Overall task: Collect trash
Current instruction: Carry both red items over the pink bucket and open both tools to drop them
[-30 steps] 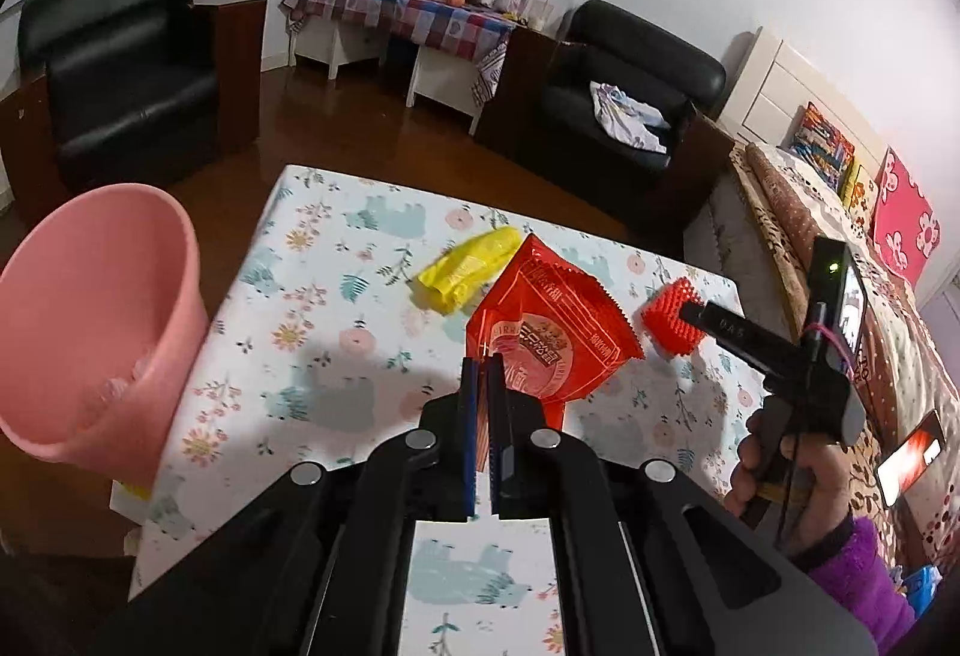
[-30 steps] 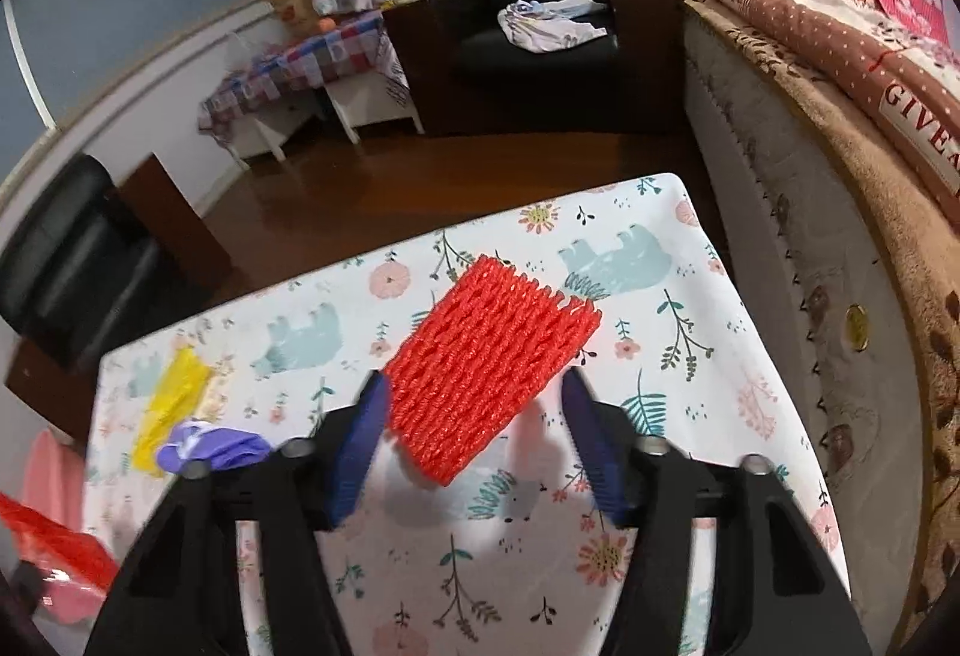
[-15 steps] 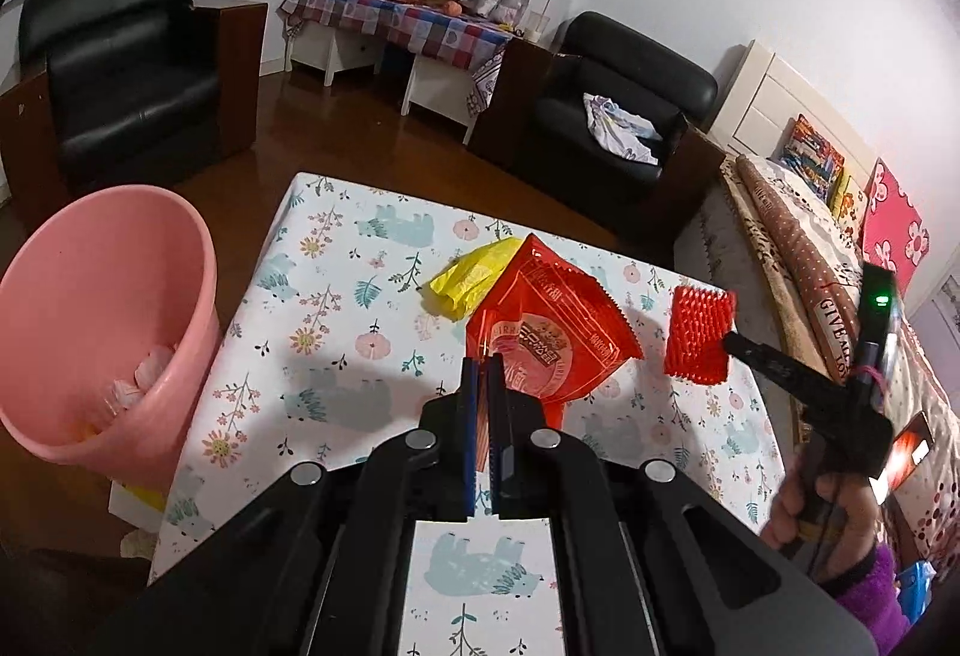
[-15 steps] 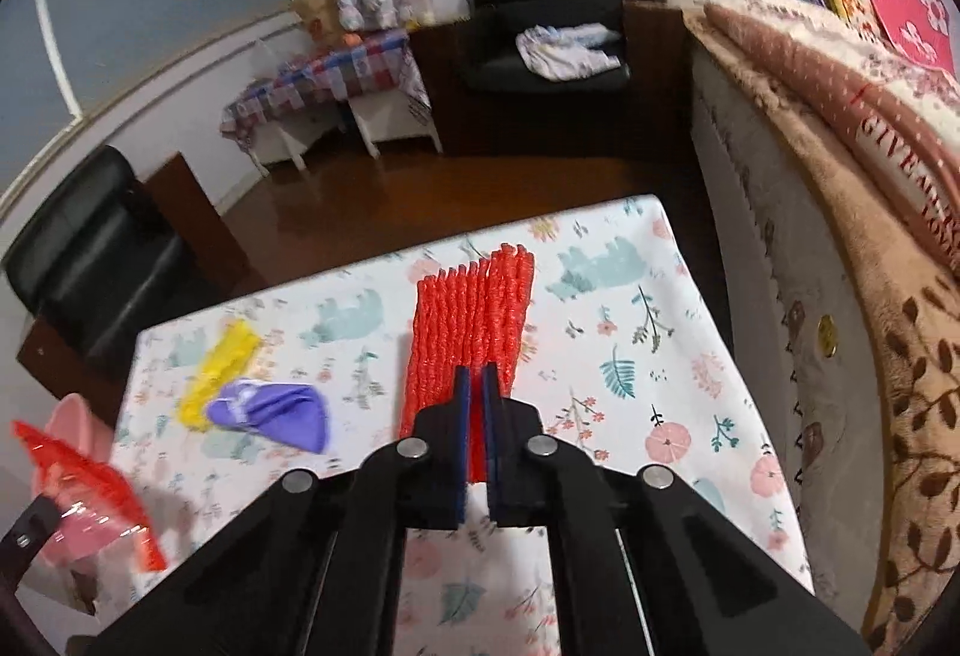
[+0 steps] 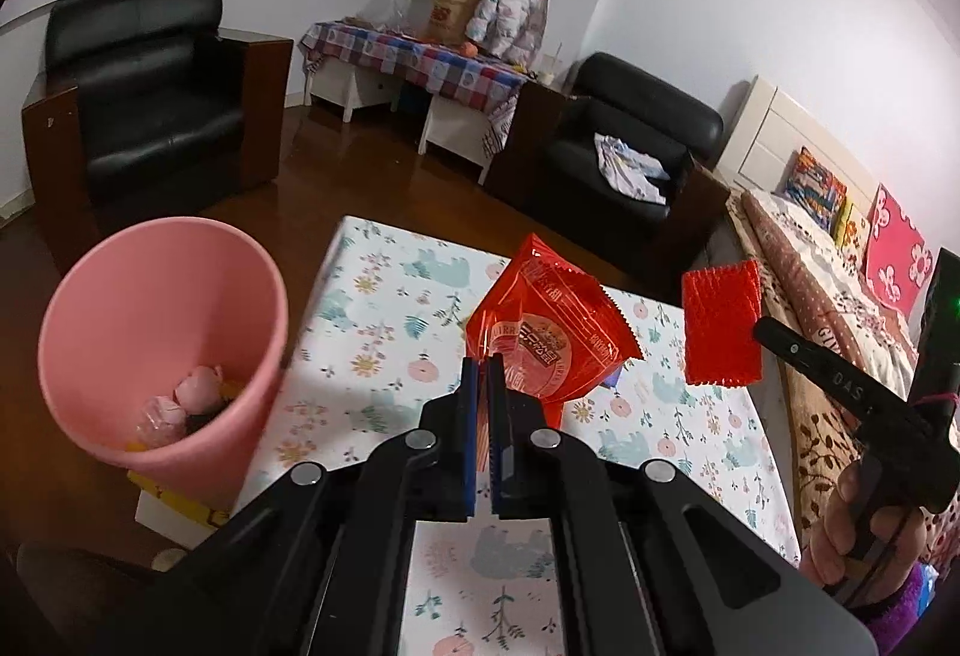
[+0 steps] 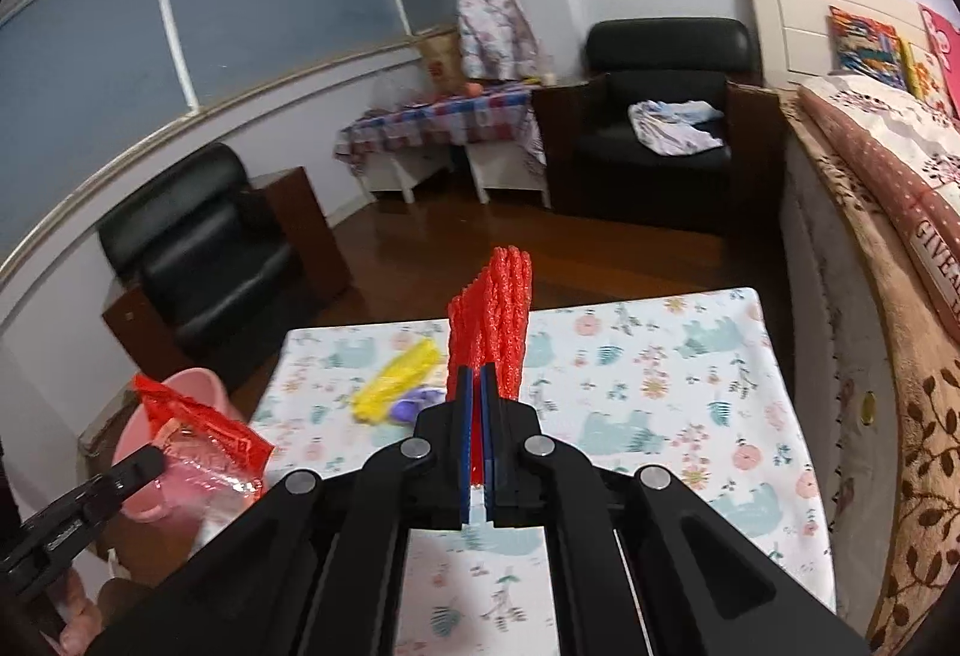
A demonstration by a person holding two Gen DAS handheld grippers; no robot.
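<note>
The left tool (image 5: 480, 365) is clamped on a red snack wrapper (image 5: 549, 332), lifted off the table (image 5: 384, 332) — the pink bin (image 5: 162, 332) sits to its left. The right tool (image 6: 477, 377) pinches a red foam net (image 6: 495, 308), with a yellow wrapper (image 6: 396, 377) on the table left of its tips.

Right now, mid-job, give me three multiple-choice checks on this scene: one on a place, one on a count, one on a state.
1. Where is the pink bin?
A. on the bed
B. on the floor beside the table
C. on an armchair

2. How many trash pieces lie on the table?
A. none
B. two
C. five

3. The right hand-held gripper is:
A. shut on the red foam net
B. open
C. holding a cup

B: stands at the table's edge.
B: yellow wrapper, purple scrap.
A: net clamped between fingers.
</note>
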